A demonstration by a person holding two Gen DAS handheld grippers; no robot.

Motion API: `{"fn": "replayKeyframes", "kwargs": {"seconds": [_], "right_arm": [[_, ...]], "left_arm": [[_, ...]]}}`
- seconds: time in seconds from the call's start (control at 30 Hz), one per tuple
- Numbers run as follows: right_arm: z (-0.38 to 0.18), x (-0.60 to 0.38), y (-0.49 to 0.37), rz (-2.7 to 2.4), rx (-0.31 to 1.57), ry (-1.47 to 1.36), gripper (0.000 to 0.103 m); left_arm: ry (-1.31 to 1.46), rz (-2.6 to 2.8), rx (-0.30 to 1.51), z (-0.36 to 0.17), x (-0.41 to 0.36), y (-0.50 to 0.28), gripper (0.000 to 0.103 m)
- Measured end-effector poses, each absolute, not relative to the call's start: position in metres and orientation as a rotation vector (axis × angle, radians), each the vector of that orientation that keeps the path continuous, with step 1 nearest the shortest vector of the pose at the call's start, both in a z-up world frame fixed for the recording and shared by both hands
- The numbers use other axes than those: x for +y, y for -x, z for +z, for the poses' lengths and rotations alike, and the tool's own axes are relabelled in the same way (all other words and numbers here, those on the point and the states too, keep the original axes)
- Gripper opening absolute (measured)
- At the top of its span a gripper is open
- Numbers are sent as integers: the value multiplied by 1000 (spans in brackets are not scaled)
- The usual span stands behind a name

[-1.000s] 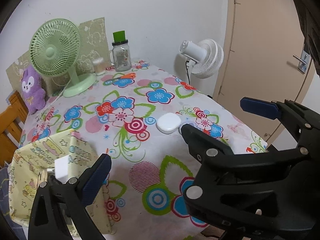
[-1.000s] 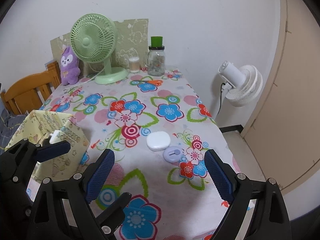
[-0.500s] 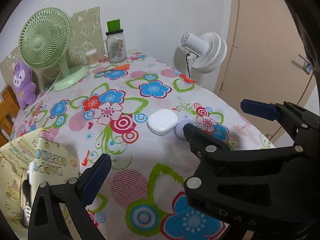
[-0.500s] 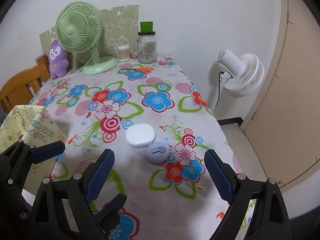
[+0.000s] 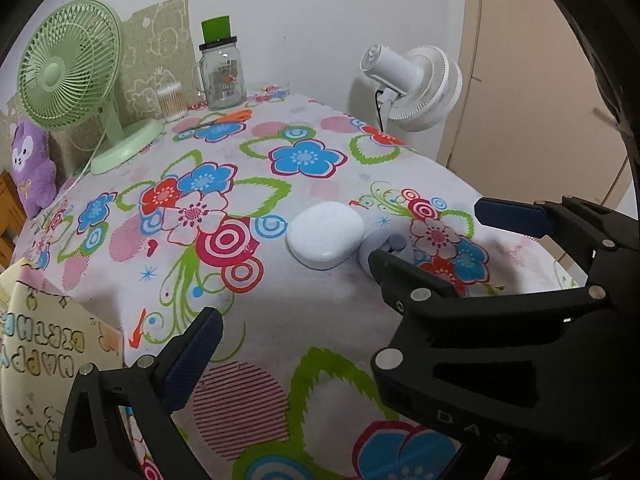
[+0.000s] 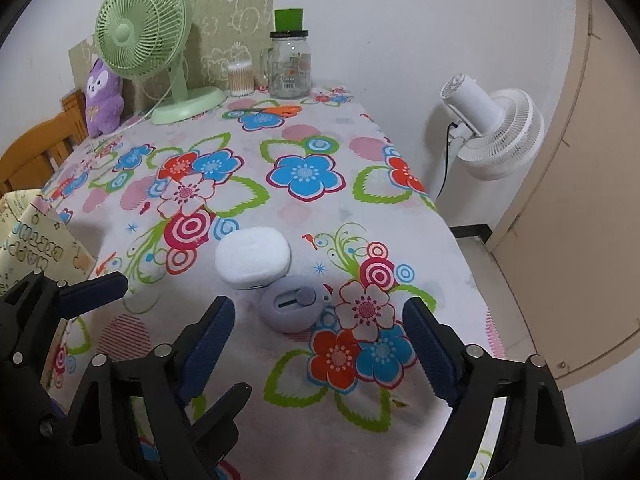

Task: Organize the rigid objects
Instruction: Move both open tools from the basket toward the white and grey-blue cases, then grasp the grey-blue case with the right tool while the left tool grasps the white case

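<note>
A white rounded case (image 6: 253,258) lies on the floral tablecloth, touching a small lilac round gadget (image 6: 294,307) just right of it. Both also show in the left wrist view, the case (image 5: 325,235) in full, the lilac gadget (image 5: 382,242) partly hidden behind a black gripper arm. My right gripper (image 6: 318,344) is open, just short of the lilac gadget, which sits between the lines of its fingers. My left gripper (image 5: 344,276) is open and empty, to the left of the case. A yellow patterned box (image 6: 28,236) stands at the table's left edge.
At the back stand a green desk fan (image 6: 148,32), a purple plush (image 6: 102,98), a cotton swab pot (image 6: 240,78) and a glass jar with a green lid (image 6: 290,60). A white floor fan (image 6: 496,132) and a beige door (image 6: 592,184) are right of the table.
Both grippers have moved forward and right toward the white case and lilac gadget. The yellow box has slid toward the left edge of both views. Both grippers stay open.
</note>
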State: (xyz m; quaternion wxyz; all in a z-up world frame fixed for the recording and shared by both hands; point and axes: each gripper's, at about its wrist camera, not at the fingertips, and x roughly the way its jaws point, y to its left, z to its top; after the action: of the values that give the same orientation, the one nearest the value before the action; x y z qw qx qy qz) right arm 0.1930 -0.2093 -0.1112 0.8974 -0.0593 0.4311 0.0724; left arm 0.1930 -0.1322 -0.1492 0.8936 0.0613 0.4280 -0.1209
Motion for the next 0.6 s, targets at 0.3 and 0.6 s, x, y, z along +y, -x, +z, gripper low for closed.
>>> {"fn": "replayKeyframes", "kwargs": {"seconds": [0.3, 0.6], "right_arm": [[-129, -205, -211, 194, 937, 118, 70], [-139, -207, -218, 221, 962, 115, 58]], "left_arm": [[-129, -231, 923, -161, -130, -204, 103], [-149, -227, 938, -166, -135, -209, 102]]}}
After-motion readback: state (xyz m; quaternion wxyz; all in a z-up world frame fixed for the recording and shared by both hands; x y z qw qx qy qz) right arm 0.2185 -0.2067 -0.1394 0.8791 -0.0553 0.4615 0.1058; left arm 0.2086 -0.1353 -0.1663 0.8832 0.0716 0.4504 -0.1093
